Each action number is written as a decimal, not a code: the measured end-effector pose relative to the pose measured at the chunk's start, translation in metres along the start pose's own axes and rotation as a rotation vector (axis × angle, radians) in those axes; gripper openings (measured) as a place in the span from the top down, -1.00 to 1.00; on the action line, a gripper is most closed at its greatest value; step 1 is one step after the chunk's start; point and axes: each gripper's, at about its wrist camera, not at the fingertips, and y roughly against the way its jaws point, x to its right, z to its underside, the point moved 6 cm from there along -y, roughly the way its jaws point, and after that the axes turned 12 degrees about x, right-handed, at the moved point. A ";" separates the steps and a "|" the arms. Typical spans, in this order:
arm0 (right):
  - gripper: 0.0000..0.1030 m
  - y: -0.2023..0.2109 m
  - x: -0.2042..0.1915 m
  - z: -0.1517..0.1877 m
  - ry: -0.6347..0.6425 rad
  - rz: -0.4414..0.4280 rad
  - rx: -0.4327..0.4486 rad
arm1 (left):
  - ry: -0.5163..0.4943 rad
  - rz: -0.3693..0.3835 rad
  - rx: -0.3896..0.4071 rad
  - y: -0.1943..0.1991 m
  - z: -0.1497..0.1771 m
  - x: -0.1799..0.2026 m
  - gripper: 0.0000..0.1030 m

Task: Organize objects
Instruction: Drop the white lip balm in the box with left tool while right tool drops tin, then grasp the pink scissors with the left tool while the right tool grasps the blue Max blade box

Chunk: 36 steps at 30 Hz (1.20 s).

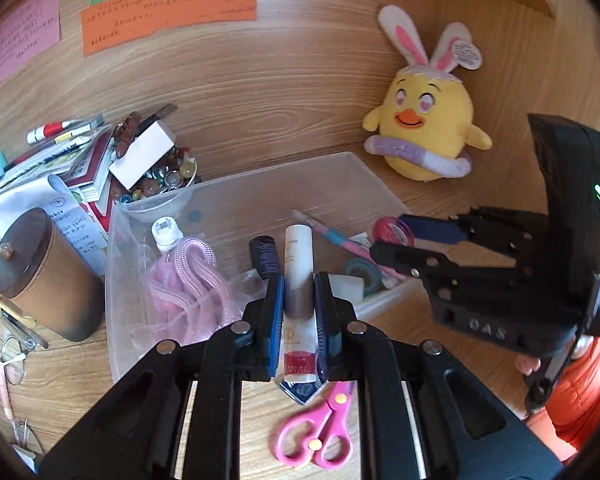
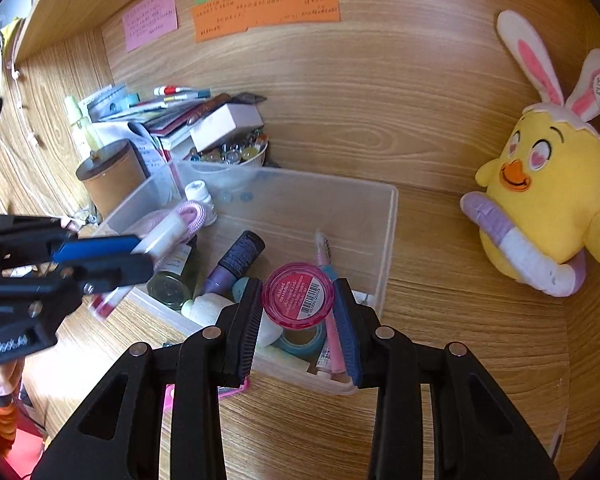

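A clear plastic bin (image 1: 236, 188) (image 2: 388, 240) sits on the wooden desk, holding a pink cord (image 1: 188, 284), a purple bottle (image 2: 232, 264), tape rolls and pens. My left gripper (image 1: 298, 300) is shut on a white tube with a red end (image 1: 299, 280), held over the bin's near edge; it also shows in the right wrist view (image 2: 140, 254). My right gripper (image 2: 298, 304) is shut on a round pink jar (image 2: 298, 294), held above the bin's near right part; in the left wrist view the gripper (image 1: 396, 240) sits at the right.
Pink scissors (image 1: 320, 432) lie on the desk before the bin. A yellow chick plush (image 1: 424, 128) (image 2: 548, 208) leans on the back wall at right. A brown lidded canister (image 1: 44, 276), a bowl of marbles (image 1: 160, 184) and stacked books and pens crowd the left.
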 end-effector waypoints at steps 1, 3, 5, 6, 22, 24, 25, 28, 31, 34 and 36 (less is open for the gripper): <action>0.37 -0.003 0.000 0.001 -0.002 -0.001 -0.006 | 0.011 0.001 -0.010 -0.004 0.000 -0.004 0.72; 0.37 -0.008 0.000 0.002 -0.007 0.001 -0.016 | 0.030 -0.004 -0.031 -0.014 0.000 -0.009 0.72; 0.37 -0.014 -0.001 0.004 -0.017 -0.004 -0.027 | 0.038 -0.013 -0.042 -0.021 0.000 -0.012 0.72; 0.37 -0.016 -0.001 0.005 -0.021 -0.008 -0.033 | 0.039 -0.020 -0.044 -0.024 0.000 -0.013 0.72; 0.19 0.009 -0.016 0.002 0.014 -0.020 -0.001 | 0.018 -0.001 0.007 0.013 0.001 -0.009 0.51; 0.17 0.018 -0.019 0.003 0.017 -0.028 0.011 | 0.010 0.001 0.011 0.022 0.006 -0.008 0.30; 0.14 0.023 -0.020 0.003 0.018 -0.030 0.017 | 0.000 0.003 0.009 0.026 0.010 -0.007 0.24; 0.04 0.035 -0.021 0.005 0.016 -0.026 0.034 | -0.020 0.008 0.005 0.034 0.023 -0.003 -0.04; 0.01 0.043 -0.022 0.011 0.013 -0.028 0.034 | -0.043 0.021 -0.037 0.030 0.041 0.002 -0.07; 0.01 0.047 -0.023 0.018 0.010 -0.030 0.024 | -0.054 0.044 -0.107 0.014 0.060 0.009 -0.07; 0.01 0.049 -0.023 0.024 0.007 -0.032 0.012 | -0.063 0.062 -0.162 0.002 0.073 0.015 -0.07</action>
